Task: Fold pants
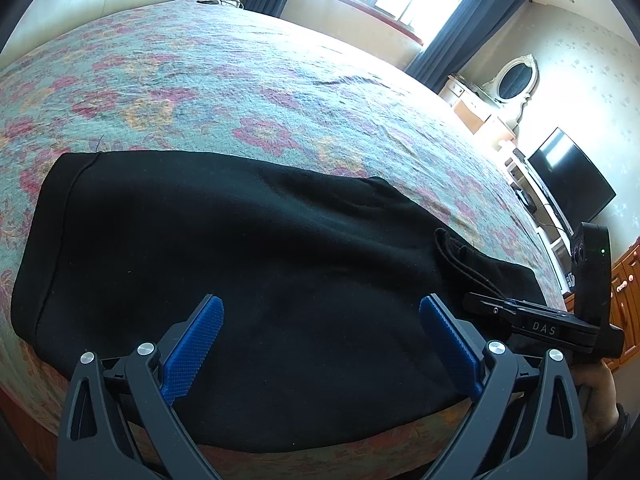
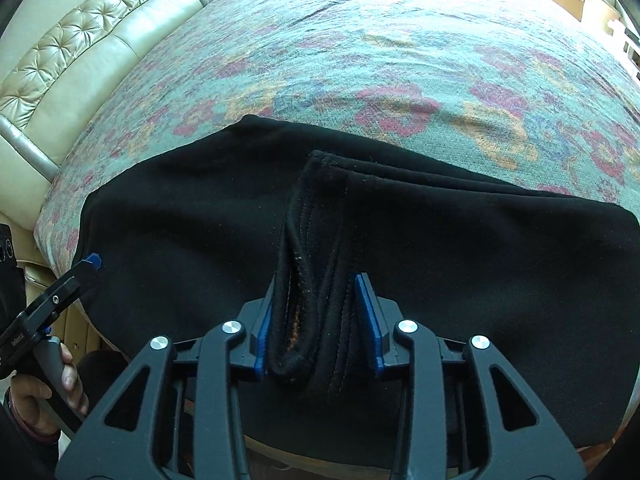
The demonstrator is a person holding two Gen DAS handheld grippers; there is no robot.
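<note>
2 tools are in view, 1 in each of your hands. Your left tool [image 1: 320,312] hovers just above the black pants [image 1: 240,280] with its blue pads [image 1: 192,344] spread wide and only flat cloth showing between them. Your right tool [image 2: 316,320] points steeply down at the thick stitched hem [image 2: 308,264] of the pants; that bunched hem sits between its 2 pads, the left pad against the cloth and the right pad [image 2: 370,320] just beside it with a thin gap, so the hold looks slack rather than pinched. The pants lie folded in a long dark band across the near edge of the bed [image 1: 240,92], on its floral cover. From the right wrist view, your left hand [image 2: 44,396] shows at the lower left, wrapped around the left tool's handle. A tufted cream headboard [image 2: 80,52] stands beyond the bed.
</note>
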